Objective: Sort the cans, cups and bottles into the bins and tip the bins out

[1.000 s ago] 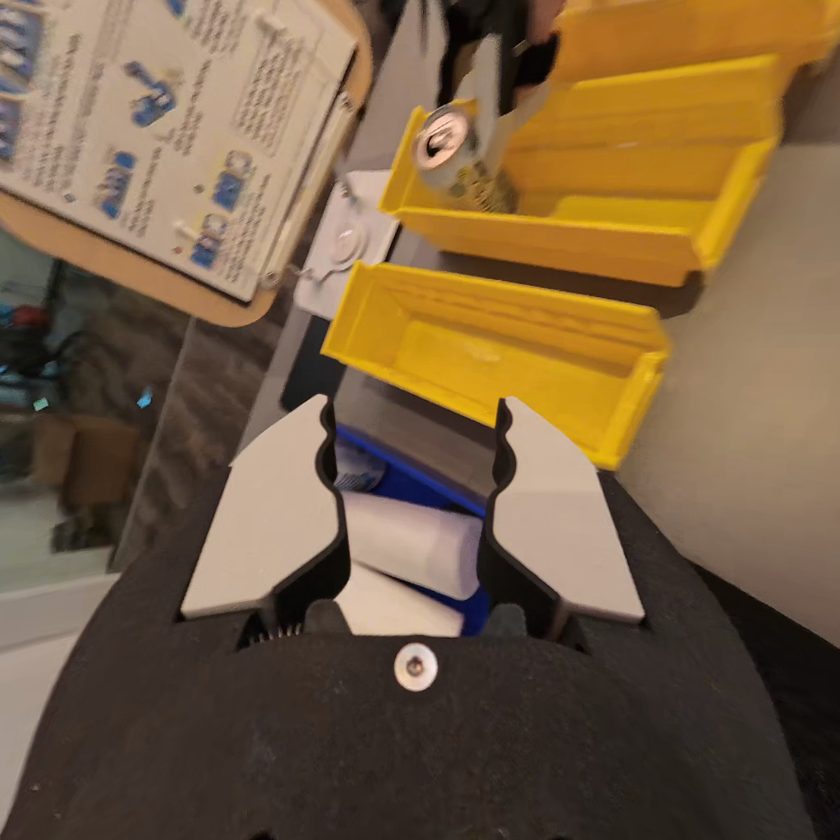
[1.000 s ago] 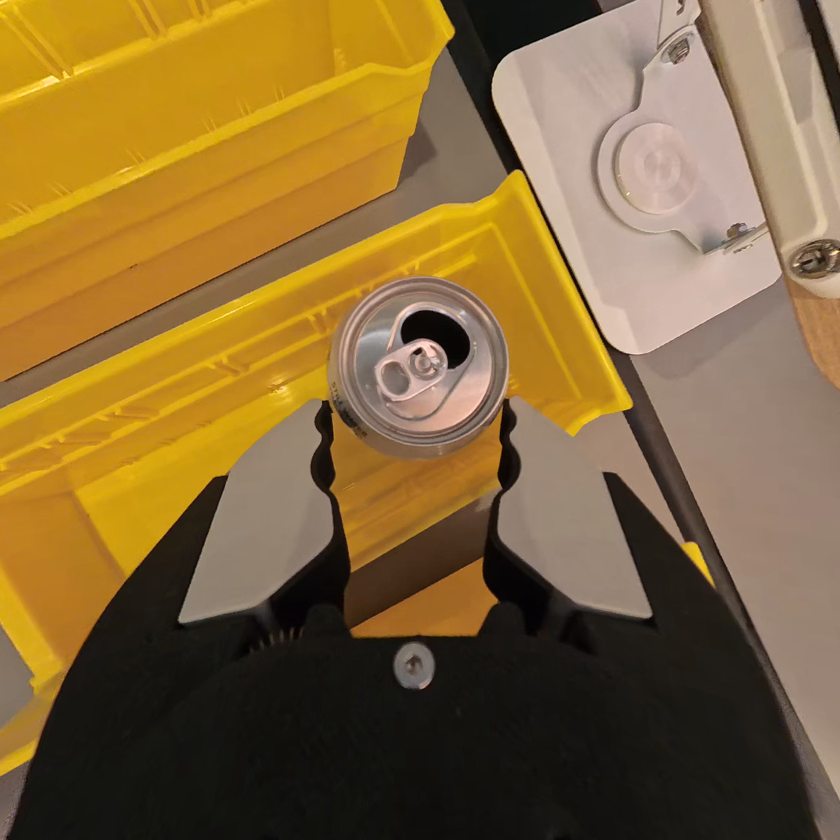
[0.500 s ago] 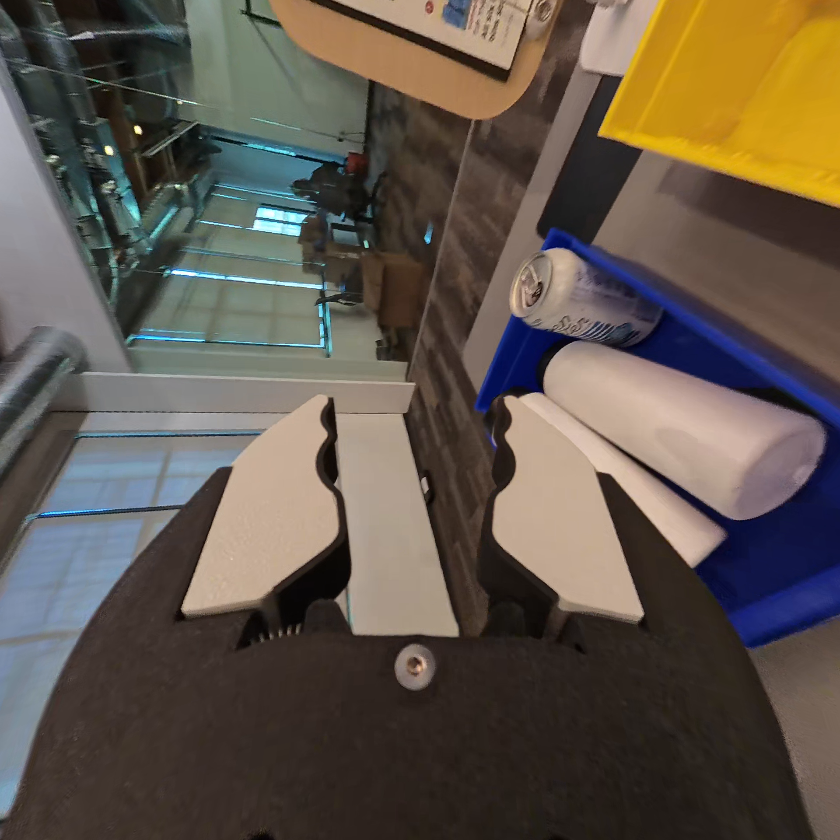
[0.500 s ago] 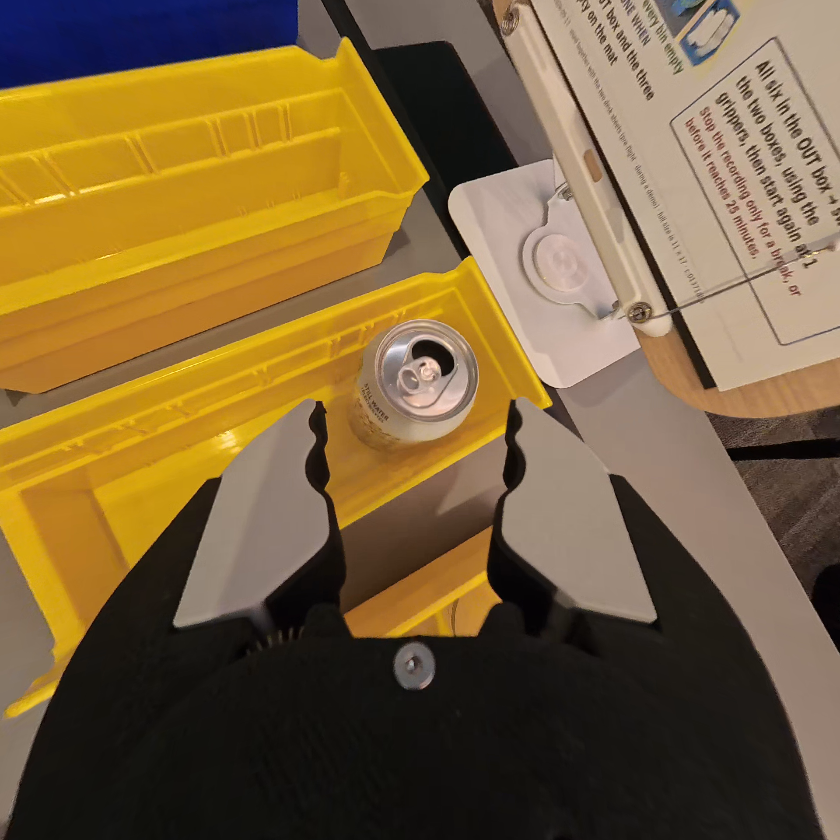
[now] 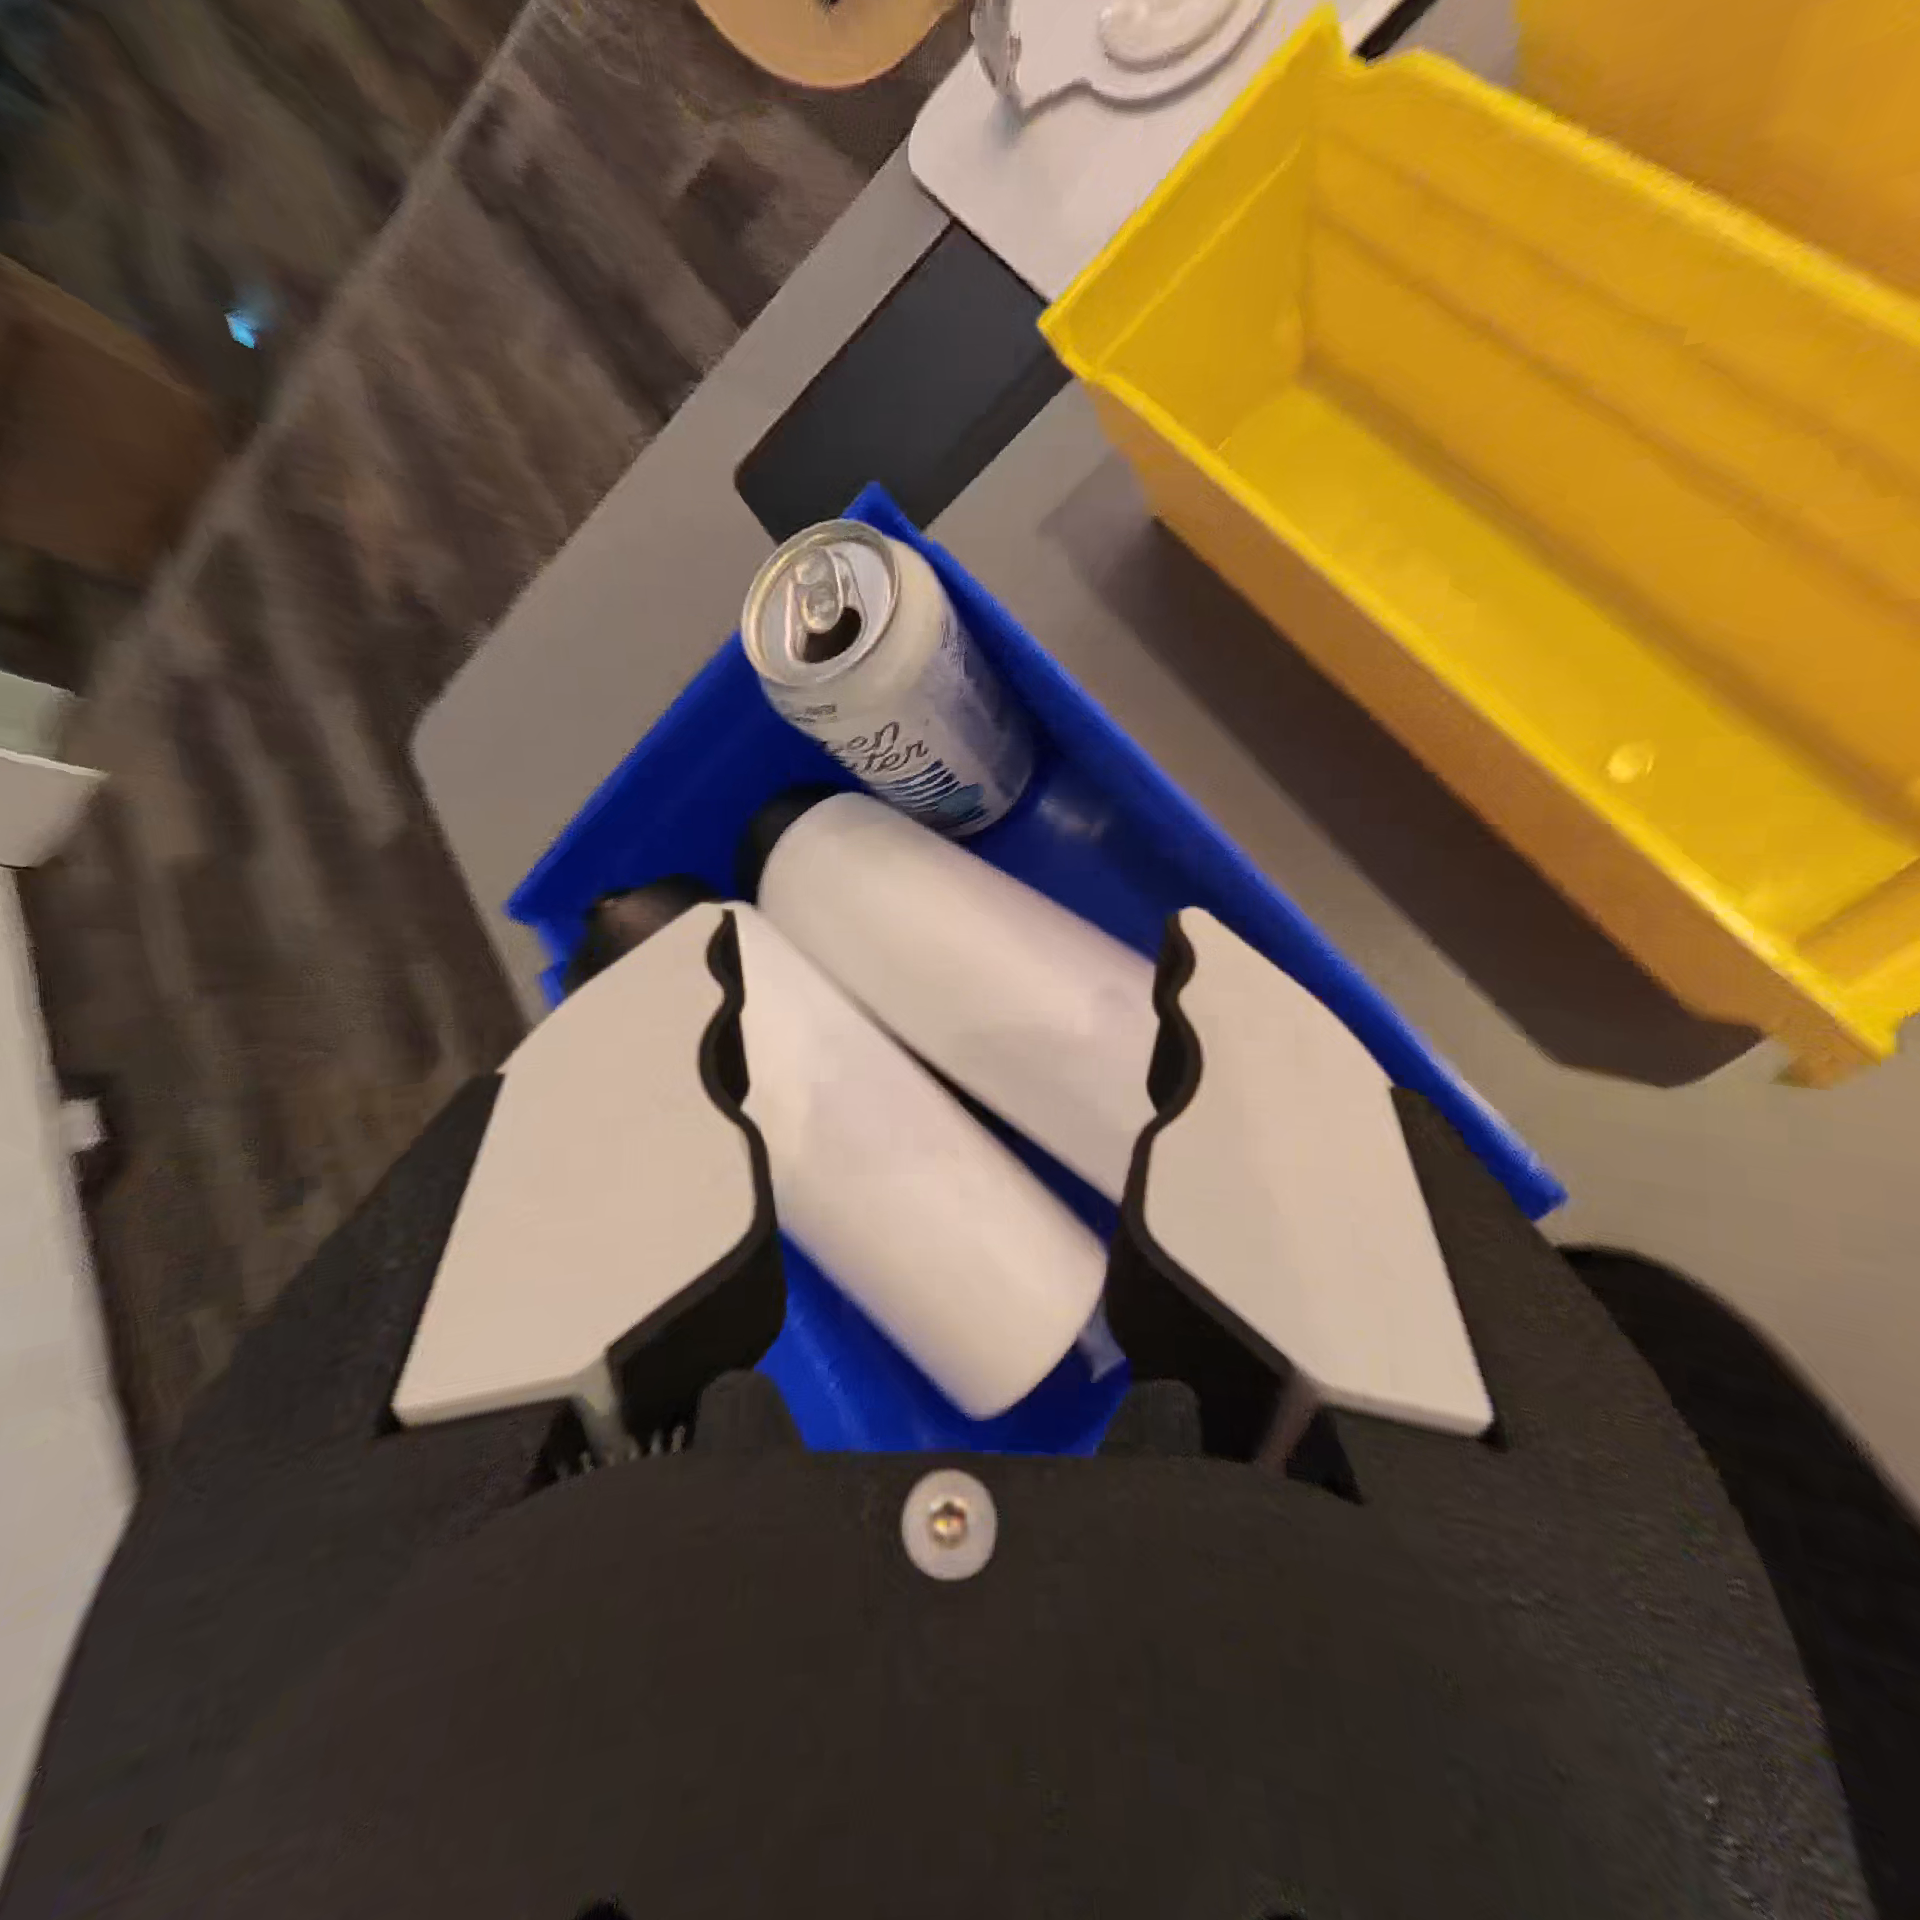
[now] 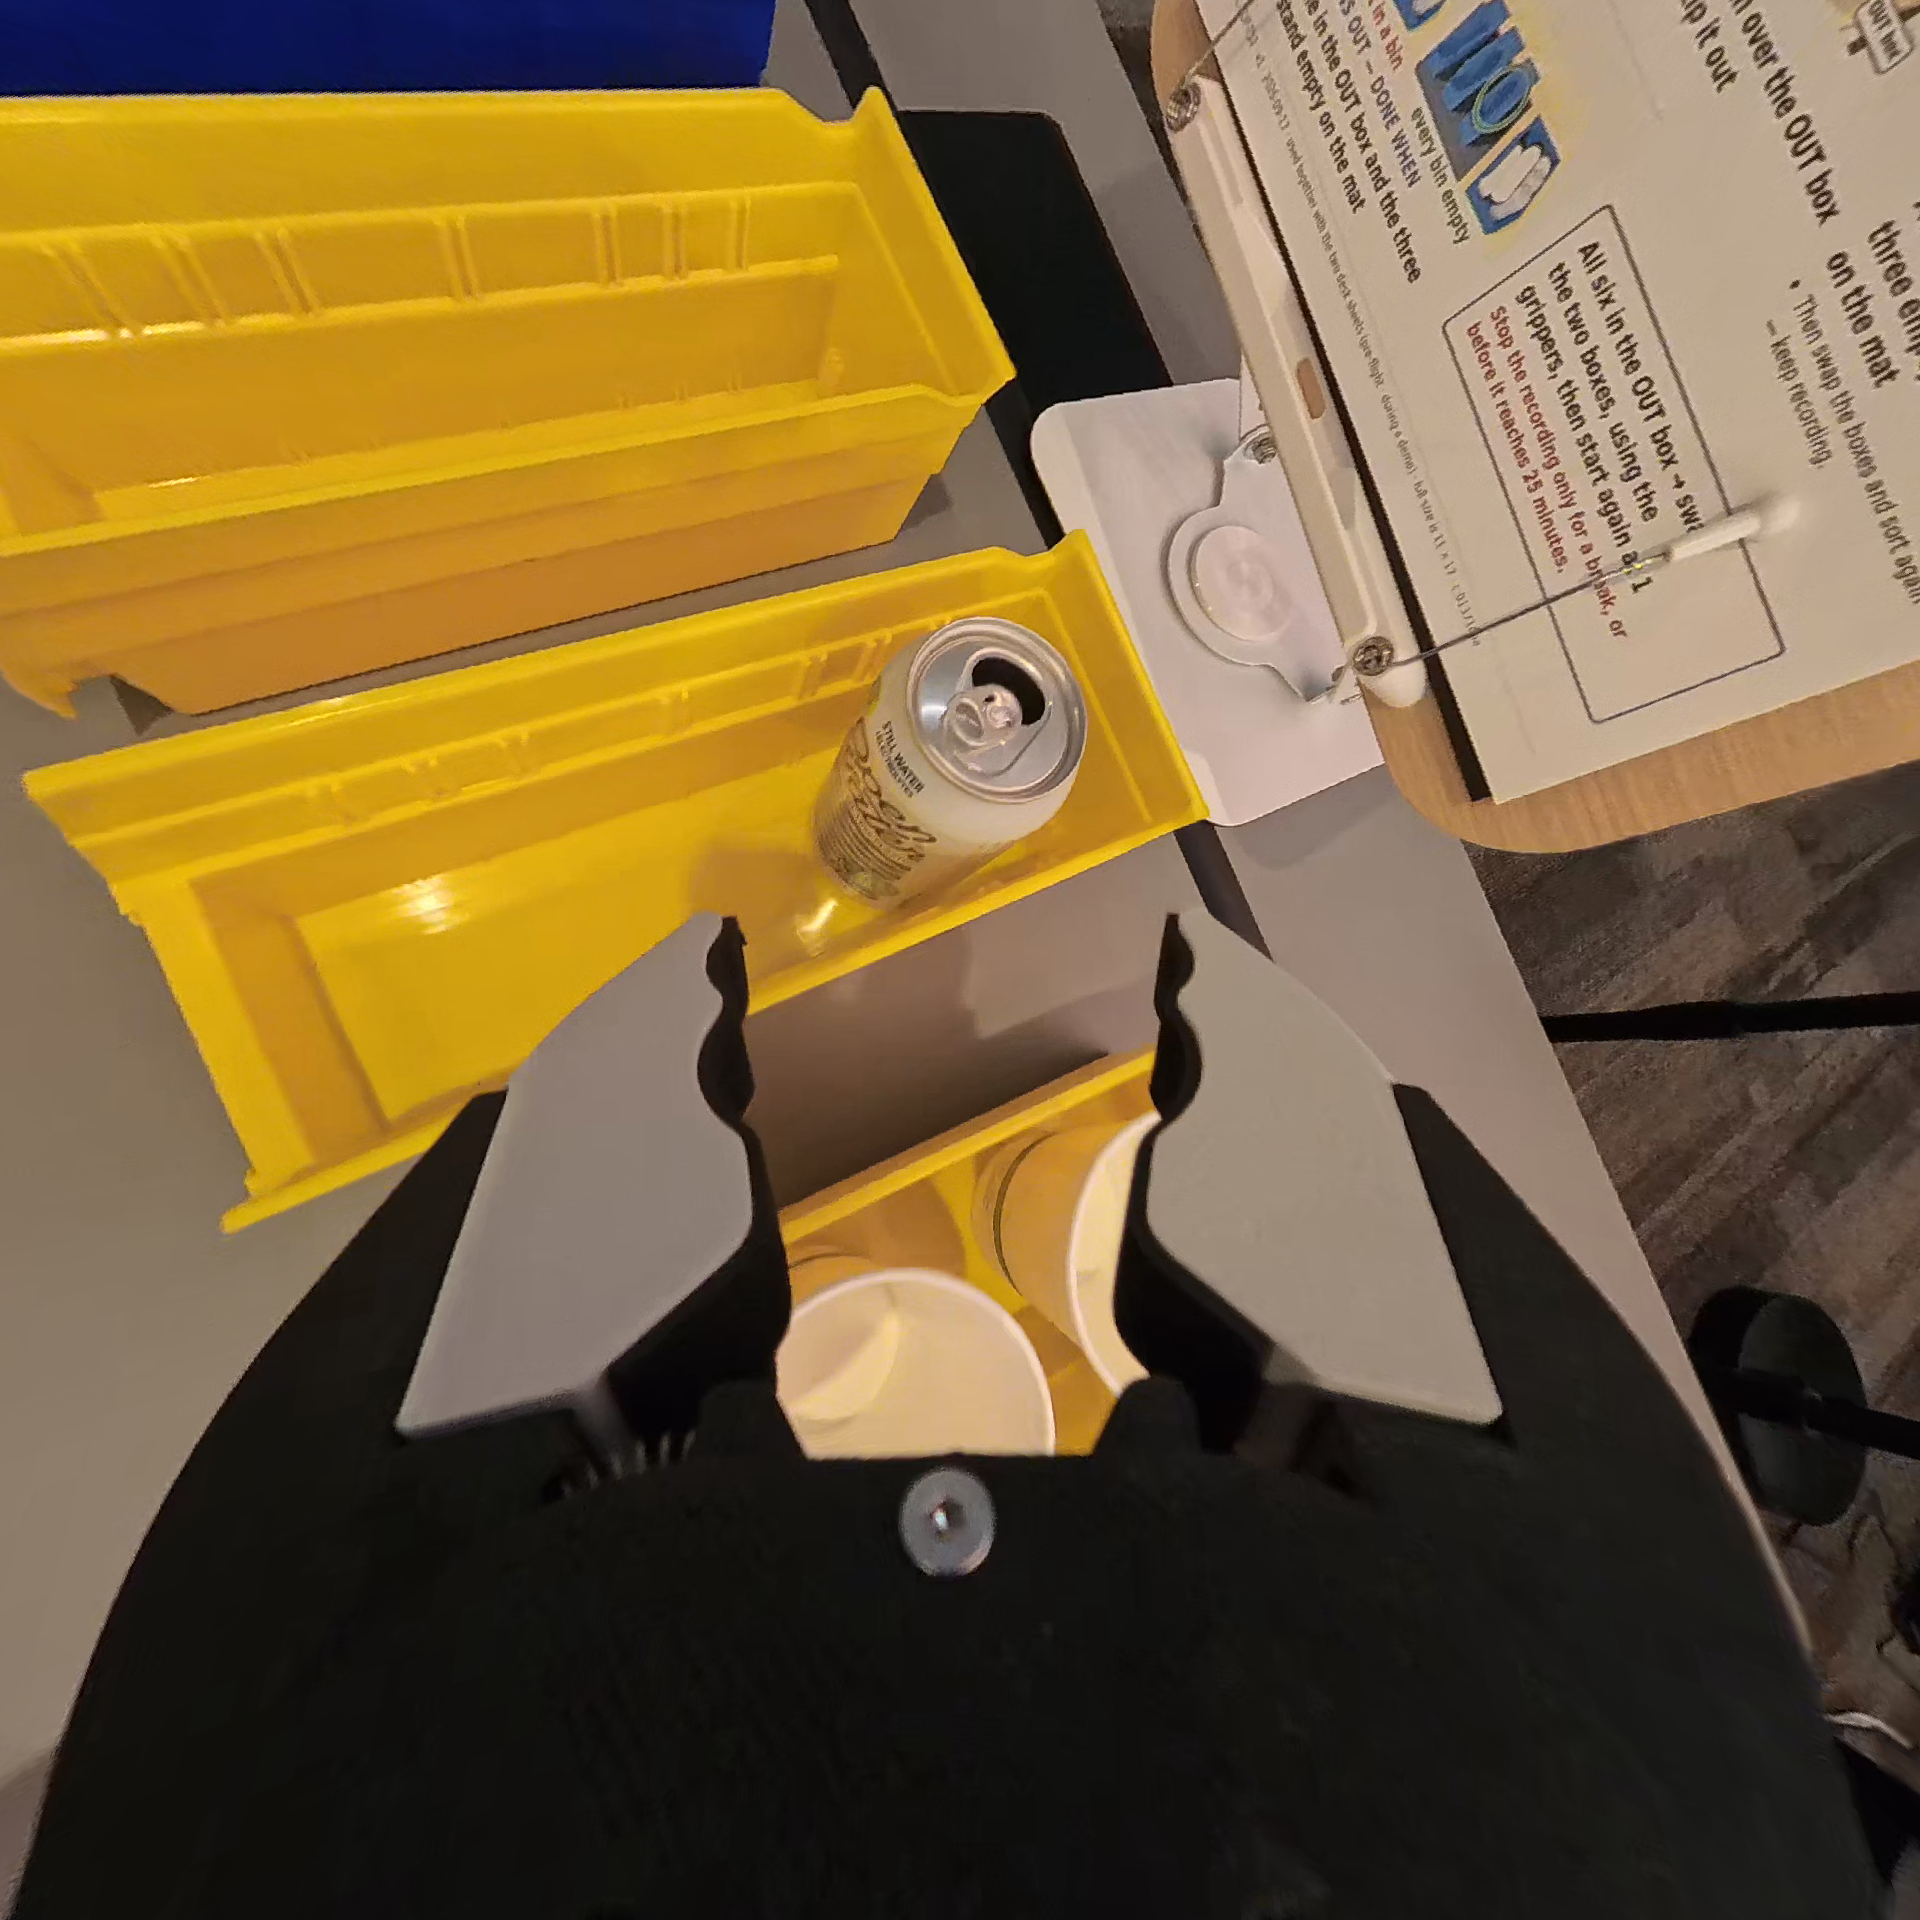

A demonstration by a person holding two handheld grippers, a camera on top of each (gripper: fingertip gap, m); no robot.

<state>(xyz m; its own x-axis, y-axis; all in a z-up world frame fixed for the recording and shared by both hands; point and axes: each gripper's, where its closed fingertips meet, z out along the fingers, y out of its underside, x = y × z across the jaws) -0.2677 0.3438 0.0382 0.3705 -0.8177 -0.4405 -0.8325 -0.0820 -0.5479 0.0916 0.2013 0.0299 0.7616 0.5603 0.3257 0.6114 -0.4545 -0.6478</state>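
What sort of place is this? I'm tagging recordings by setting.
Most likely an office or lab set up for recording demonstrations, not a home: yellow storage bins laid out on a grey table, a printed instruction sheet on a wooden board at the table's edge, and grey patterned carpet below.

A blue bin (image 5: 665, 790) holds a white-and-blue can (image 5: 894, 686) on its side, opened, and two white bottles (image 5: 935, 1101) lying beside it. A yellow bin (image 6: 436, 935) holds an opened pale can (image 6: 935, 769), tilted. Another yellow bin (image 6: 935, 1174) holds two paper cups (image 6: 904, 1361).
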